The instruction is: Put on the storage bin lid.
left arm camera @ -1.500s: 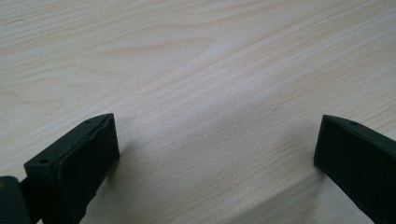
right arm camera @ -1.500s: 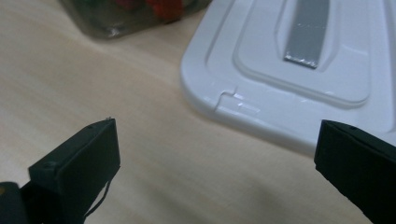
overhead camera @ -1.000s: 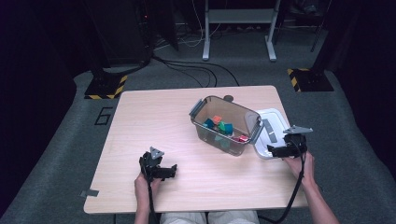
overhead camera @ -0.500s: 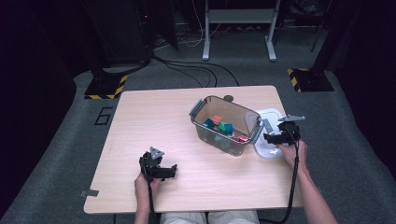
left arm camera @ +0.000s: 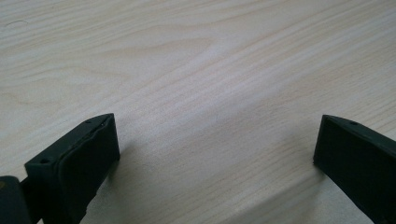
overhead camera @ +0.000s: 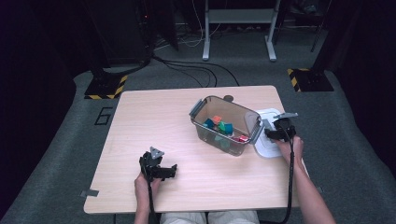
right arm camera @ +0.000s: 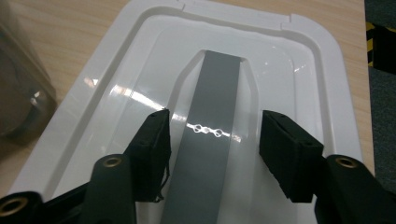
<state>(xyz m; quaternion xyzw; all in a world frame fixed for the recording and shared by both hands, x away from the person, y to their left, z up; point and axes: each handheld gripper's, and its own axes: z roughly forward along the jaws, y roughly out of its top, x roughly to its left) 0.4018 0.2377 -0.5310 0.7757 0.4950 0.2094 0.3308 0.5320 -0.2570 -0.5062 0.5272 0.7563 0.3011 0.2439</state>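
Note:
A clear plastic bin (overhead camera: 229, 143) stands right of the table's middle with several coloured blocks (overhead camera: 219, 126) inside. Its white lid (overhead camera: 264, 150) lies flat on the table just right of the bin. In the right gripper view the lid (right arm camera: 303, 70) has a grey handle strip (right arm camera: 219, 88) down its middle. My right gripper (right arm camera: 214, 149) hovers over the lid and its jaws have just been closing. They straddle the strip with a gap on each side. In the high view the right gripper (overhead camera: 272, 134) is at the lid's far half. My left gripper (overhead camera: 169, 171) rests open near the front, nothing between its jaws (left arm camera: 217, 154).
The light wooden table (overhead camera: 154, 116) has bare room left of the bin and along the front. Beyond the far edge lie grey carpet, cables (overhead camera: 187, 65) and a metal stand (overhead camera: 238, 28). The table's right edge runs close beside the lid.
My right gripper has moved away from the person, farther onto the lid, and its jaws have narrowed around the grey strip. The left gripper has stayed put.

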